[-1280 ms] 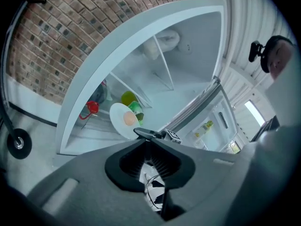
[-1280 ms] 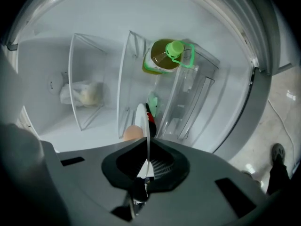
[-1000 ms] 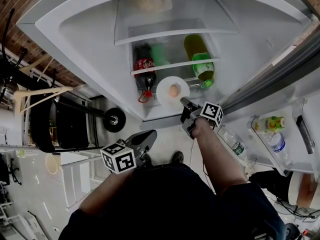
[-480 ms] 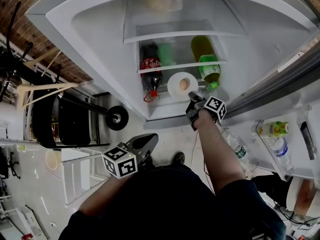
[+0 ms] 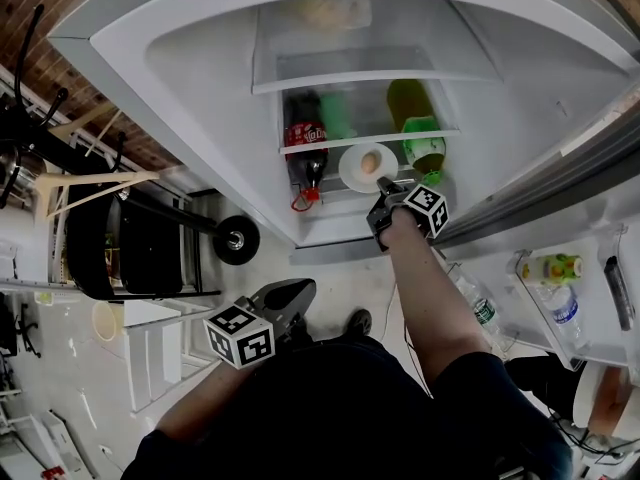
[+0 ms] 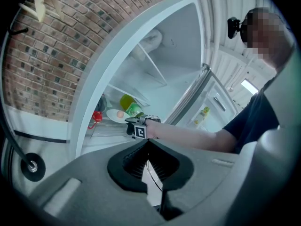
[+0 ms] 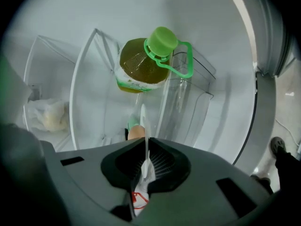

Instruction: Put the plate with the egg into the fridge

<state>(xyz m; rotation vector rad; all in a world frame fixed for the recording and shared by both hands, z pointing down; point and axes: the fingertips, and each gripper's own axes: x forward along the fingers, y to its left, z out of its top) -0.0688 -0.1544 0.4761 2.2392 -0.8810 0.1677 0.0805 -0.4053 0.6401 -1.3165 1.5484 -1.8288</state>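
Observation:
A white plate [image 5: 358, 167] with a brown egg [image 5: 369, 162] on it is at the front of the open fridge's lower shelf [image 5: 330, 200], between a cola bottle [image 5: 305, 143] and a green-capped bottle [image 5: 415, 123]. My right gripper [image 5: 388, 189] is shut on the plate's near rim. In the right gripper view the plate [image 7: 143, 121] shows edge-on between the pads, with the egg [image 7: 135, 133] just beyond. Whether the plate rests on the shelf I cannot tell. My left gripper [image 5: 293, 292] hangs low outside the fridge, shut and holding nothing; from there the plate [image 6: 114, 115] shows in the distance.
A pale bag of food [image 5: 332, 11] lies on the upper shelf. The fridge door [image 5: 560, 188] stands open at the right, its racks holding small bottles [image 5: 548, 268]. A dark rack with hangers [image 5: 110, 228] stands left of the fridge. The clear drawer wall [image 7: 186, 107] is close right of the plate.
My right gripper has carried the plate deeper into the fridge, in between the two bottles. The left gripper has stayed about where it was.

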